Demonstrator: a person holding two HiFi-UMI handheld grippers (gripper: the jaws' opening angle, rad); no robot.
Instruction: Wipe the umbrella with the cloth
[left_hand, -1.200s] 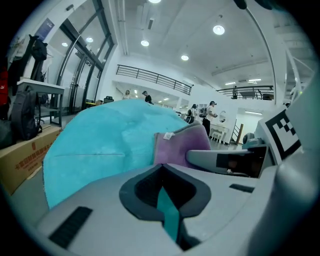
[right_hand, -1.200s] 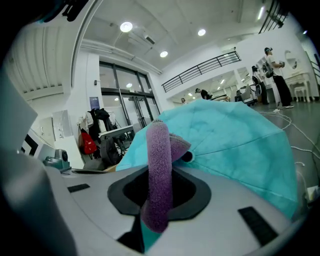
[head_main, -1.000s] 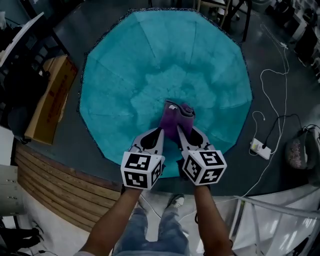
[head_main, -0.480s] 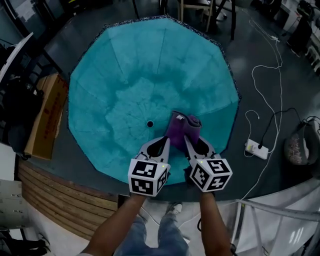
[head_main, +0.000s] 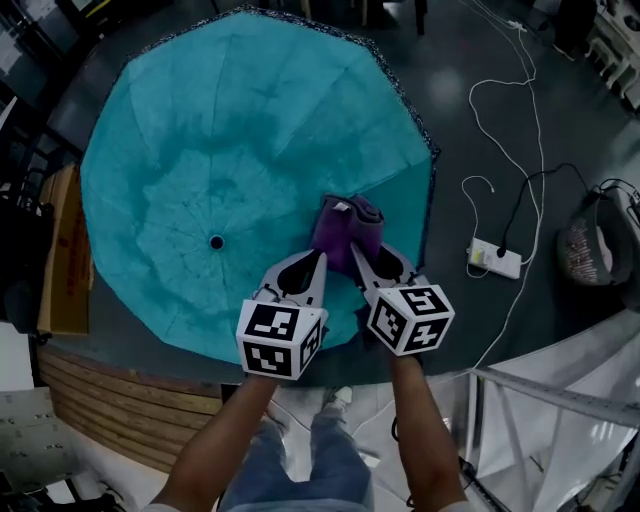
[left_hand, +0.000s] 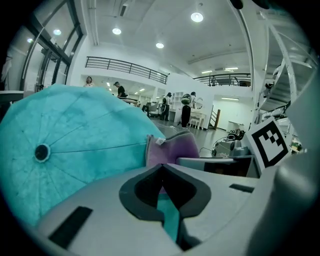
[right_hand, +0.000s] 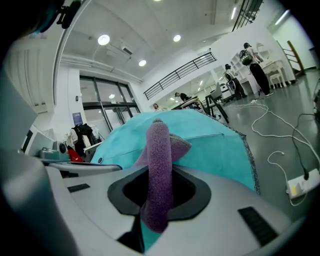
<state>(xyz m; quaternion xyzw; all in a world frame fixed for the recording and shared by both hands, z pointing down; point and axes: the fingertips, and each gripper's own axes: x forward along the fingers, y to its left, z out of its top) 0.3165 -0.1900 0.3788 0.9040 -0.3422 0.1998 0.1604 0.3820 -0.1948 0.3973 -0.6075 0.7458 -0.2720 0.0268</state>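
Hold: your right gripper is clamped on a fold of the purple terry cloth, so its free wad presses the open teal fabric umbrella, near the right rim | Support: your left gripper, jaws together and empty, sits just beside the cloth, probably steadying | Writing: small white cloth tag, print unreadable

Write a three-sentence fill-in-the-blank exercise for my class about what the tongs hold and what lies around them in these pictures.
1. The right tongs are shut on a purple ____.
2. That purple thing rests on an open teal ____.
3. In the head view, the white power strip lies on the floor at the ____ of the picture.

Missing words: cloth; umbrella; right.
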